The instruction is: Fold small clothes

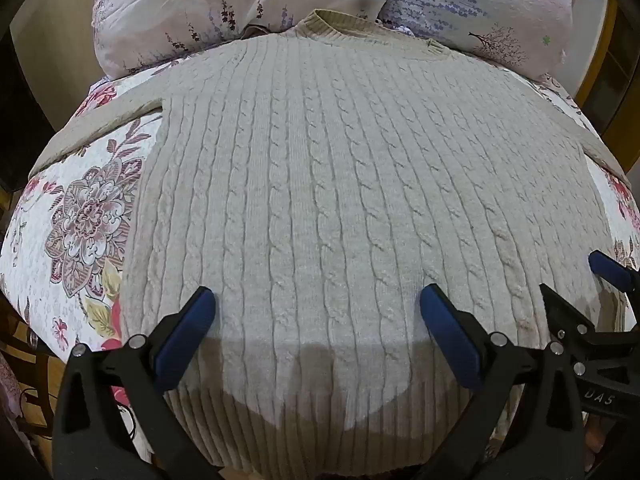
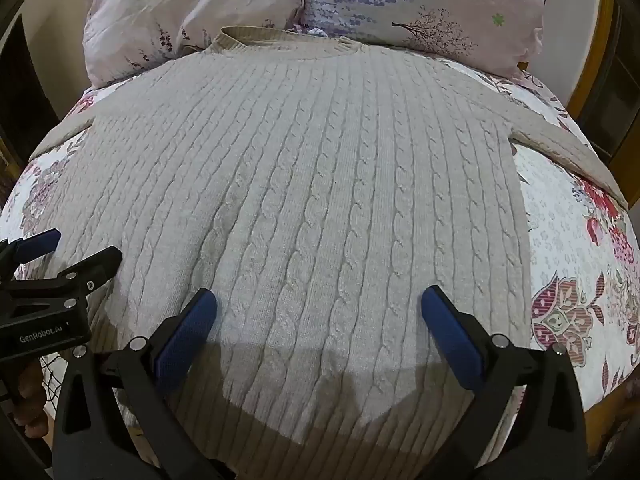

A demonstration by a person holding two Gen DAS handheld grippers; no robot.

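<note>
1. Beige cable-knit sweater point(image 1: 320, 184) lies flat, front or back side up (can't tell which), on white floral-print quilt point(image 1: 76, 208). Collar at far end, touching two pale lilac printed pillows point(image 1: 224, 4); ribbed hem point(image 1: 312, 432) at near end, under both tools.
2. Sleeves spread outward from body: one sleeve point(image 1: 96, 120) runs off to sweater's left side, the other sleeve point(image 2: 560, 148) to its right. Judgement: laid out this way so sleeves can be folded in first; no fold made yet.
3. Left gripper point(image 1: 318, 320) hovers over hem area, blue-padded fingers point(image 1: 188, 328) spread wide, nothing between them. Can't tell if pads touch the knit.
4. Right gripper point(image 2: 318, 320) same: jaws released and wide, empty, just above hem, beside the left one.
5. Judgement: both held low near hem, side by side, prob. pre-grasp or smoothing pose.
6. View diffs: left wrist cam shows sweater's left sleeve, armpit notch and big pink flower motif; right gripper only as edge sliver. Right wrist cam shows right sleeve fully, more quilt past sweater's right edge, and left gripper's body w/ "GenRobot.AI" label.
</note>
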